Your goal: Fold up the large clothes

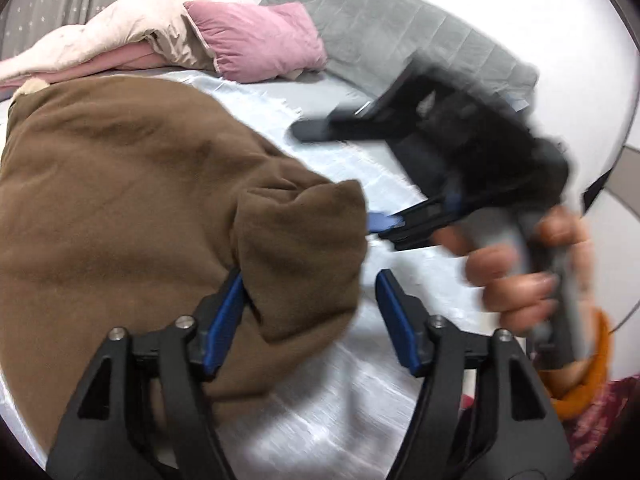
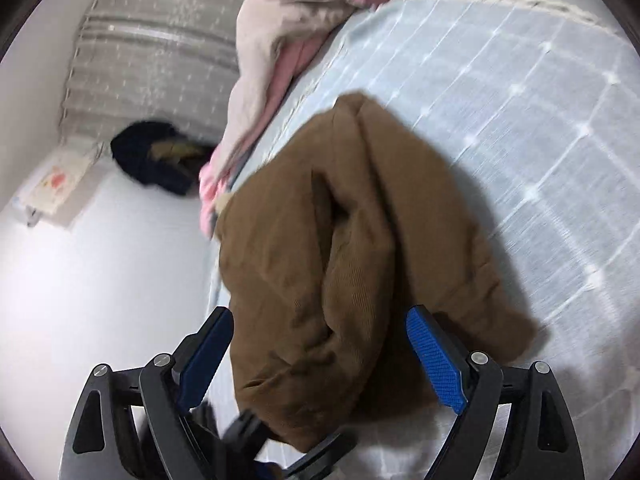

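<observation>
My left claw point(image 1: 310, 284) stands wide, cloth between the jaws but not pinched; my right claw point(image 2: 320, 328) is wide too, straddling the bunched end. The brown garment point(image 1: 132, 200) lies on the bed's pale checked sheet point(image 1: 320, 380), doubled over but lumpy. I judge smoothing and another fold remain.

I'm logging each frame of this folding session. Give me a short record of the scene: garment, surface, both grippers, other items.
garment: brown garment, bunched and partly folded over itself
surface: pale checked sheet on a bed
left gripper: open, one finger touching the garment's edge, not pinching it
right gripper: open, garment lying between the fingers, no grip
right hand: holding its gripper's handle
other items: pink pillow, grey quilt
</observation>
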### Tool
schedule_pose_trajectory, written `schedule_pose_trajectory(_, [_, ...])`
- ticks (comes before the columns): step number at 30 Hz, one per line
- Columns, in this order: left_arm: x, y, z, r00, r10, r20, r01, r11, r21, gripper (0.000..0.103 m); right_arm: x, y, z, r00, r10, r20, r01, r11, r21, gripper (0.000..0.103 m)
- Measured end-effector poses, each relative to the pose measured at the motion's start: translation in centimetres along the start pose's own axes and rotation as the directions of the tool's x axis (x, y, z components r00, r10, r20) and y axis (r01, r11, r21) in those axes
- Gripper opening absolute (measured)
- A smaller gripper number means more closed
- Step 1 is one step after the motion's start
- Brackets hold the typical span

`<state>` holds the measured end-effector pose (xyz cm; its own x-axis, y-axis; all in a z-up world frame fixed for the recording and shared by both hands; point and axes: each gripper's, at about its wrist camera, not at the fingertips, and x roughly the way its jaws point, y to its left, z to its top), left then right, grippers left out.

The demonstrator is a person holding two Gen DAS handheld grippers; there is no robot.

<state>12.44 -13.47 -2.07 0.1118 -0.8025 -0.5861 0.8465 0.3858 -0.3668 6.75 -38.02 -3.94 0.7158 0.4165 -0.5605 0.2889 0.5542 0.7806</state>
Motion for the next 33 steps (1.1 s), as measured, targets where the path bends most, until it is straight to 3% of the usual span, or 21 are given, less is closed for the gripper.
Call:
schedule_pose_trajectory(3, [-2.4, -0.5, -0.7, 1.000, -0.010, 0.013, 0.010, 1.000, -0.004, 0.077, 0.8, 0.5, 0.2, 1.000, -0.023, -0.014, 0.022, 0.999, -0.027, 0.090])
schedule_pose_trajectory(8, [-6.0, 0.6, -1.7, 0.992, 0.124, 0.031, -0.124, 0.992, -0.001, 0.085, 0.8, 1.3, -1.1, 0.999, 0.022, -0.032, -0.023, 1.000, -0.015, 0.090])
schedule_pose_trajectory(12, [-6.8, 4.0, -2.5, 0.963, 0.265, 0.049, -0.261, 0.963, -0.066, 0.087, 0.4, 4.3, -4.0, 0.997, -0.075, -0.021, 0.072, 0.987, -0.141, 0.092])
schedule_pose_trajectory(15, [-7.1, 6.3, -3.6, 0.940, 0.338, 0.055, -0.327, 0.933, -0.152, 0.087, 1.9, 5.9, -5.7, 0.979, -0.204, 0.004, 0.198, 0.943, -0.266, 0.090])
schedule_pose_trajectory(16, [-7.0, 7.0, -3.7, 0.934, 0.357, 0.034, -0.346, 0.922, -0.174, 0.087, 2.7, 6.5, -5.8, 0.964, -0.261, 0.048, 0.264, 0.918, -0.295, 0.086])
schedule_pose_trajectory(18, [-7.5, 8.0, -3.7, 0.926, 0.376, 0.045, -0.358, 0.908, -0.220, 0.087, 3.5, 7.3, -5.5, 0.935, -0.334, 0.118, 0.355, 0.877, -0.323, 0.054])
schedule_pose_trajectory(21, [-8.3, 8.5, -3.5, 0.921, 0.383, 0.070, -0.352, 0.896, -0.270, 0.087, 3.2, 8.5, -3.9, 0.952, -0.252, 0.176, 0.297, 0.901, -0.316, 0.036])
schedule_pose_trajectory(22, [-8.5, 8.5, -3.3, 0.920, 0.383, 0.081, -0.346, 0.893, -0.288, 0.087, 2.5, 9.2, -3.5, 0.959, -0.184, 0.214, 0.250, 0.908, -0.336, 0.033])
schedule_pose_trajectory(24, [-9.1, 8.2, -3.1, 0.923, 0.369, 0.109, -0.322, 0.895, -0.310, 0.087, 0.6, 10.8, -3.3, 0.956, -0.074, 0.283, 0.187, 0.899, -0.396, 0.027])
schedule_pose_trajectory(26, [-9.3, 7.6, -2.5, 0.925, 0.357, 0.132, -0.305, 0.902, -0.304, 0.087, -2.0, 12.2, -3.8, 0.938, 0.003, 0.346, 0.170, 0.867, -0.469, 0.026])
schedule_pose_trajectory(28, [-8.5, 7.1, -1.2, 0.921, 0.367, 0.133, -0.321, 0.905, -0.280, 0.087, -4.0, 12.0, -3.6, 0.913, 0.031, 0.406, 0.184, 0.859, -0.478, 0.025])
schedule_pose_trajectory(29, [-8.0, 6.8, -0.9, 0.918, 0.373, 0.131, -0.330, 0.905, -0.267, 0.087, -5.1, 10.9, -3.0, 0.904, 0.039, 0.426, 0.176, 0.873, -0.454, 0.025])
schedule_pose_trajectory(31, [-6.7, 6.1, -0.7, 0.923, 0.367, 0.115, -0.332, 0.911, -0.244, 0.087, -6.0, 7.9, -1.4, 0.906, 0.020, 0.422, 0.156, 0.912, -0.379, 0.025])
schedule_pose_trajectory(33, [-5.1, 6.1, -0.8, 0.926, 0.368, 0.085, -0.340, 0.910, -0.238, 0.087, -5.1, 4.1, -0.1, 0.928, -0.063, 0.367, 0.183, 0.935, -0.303, 0.032])
